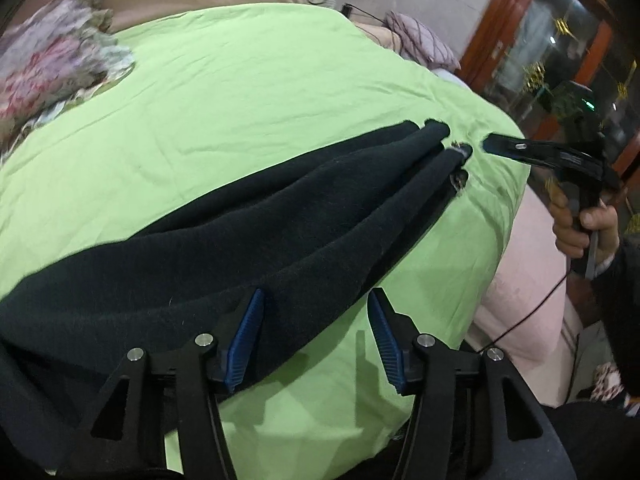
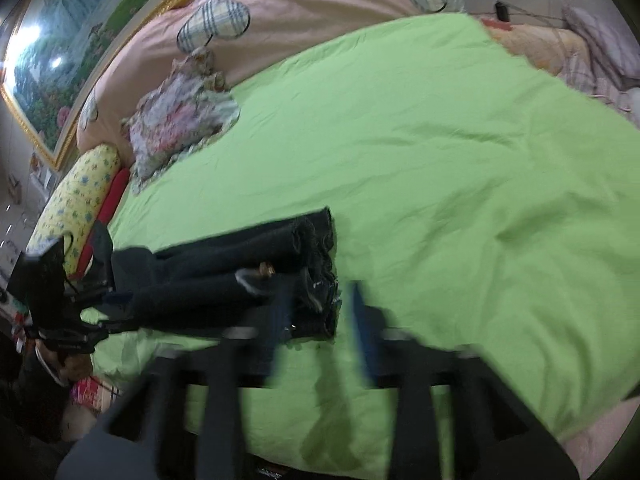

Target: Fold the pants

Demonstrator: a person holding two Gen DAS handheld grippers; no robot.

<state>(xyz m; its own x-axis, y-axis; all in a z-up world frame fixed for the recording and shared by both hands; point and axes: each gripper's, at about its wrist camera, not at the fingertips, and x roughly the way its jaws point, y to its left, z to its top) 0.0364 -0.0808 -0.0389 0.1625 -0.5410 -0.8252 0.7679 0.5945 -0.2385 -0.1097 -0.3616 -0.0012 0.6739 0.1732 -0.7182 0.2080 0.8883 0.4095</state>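
Observation:
Black pants (image 1: 224, 224) lie lengthwise on a green sheet (image 1: 260, 92), legs laid together, cuffs (image 1: 452, 152) at the far end. My left gripper (image 1: 316, 340) is open, just over the near waist part; its left finger (image 1: 248, 340) rests over the cloth. My right gripper (image 1: 486, 146) shows side-on in the left wrist view, just off the cuffs. In the blurred right wrist view the right gripper (image 2: 320, 332) is open just before the cuff end (image 2: 316, 264) of the pants, holding nothing. The left gripper (image 2: 60, 300) shows there at the far left.
A floral pillow (image 1: 52, 68) lies on the sheet's far left corner, also in the right wrist view (image 2: 180, 120). A pink quilt (image 2: 300, 12) lies behind. A yellow bolster (image 2: 76, 200) sits at the bed's edge. A glass cabinet (image 1: 560, 48) stands at right. The sheet's edge (image 1: 492, 240) drops off at right.

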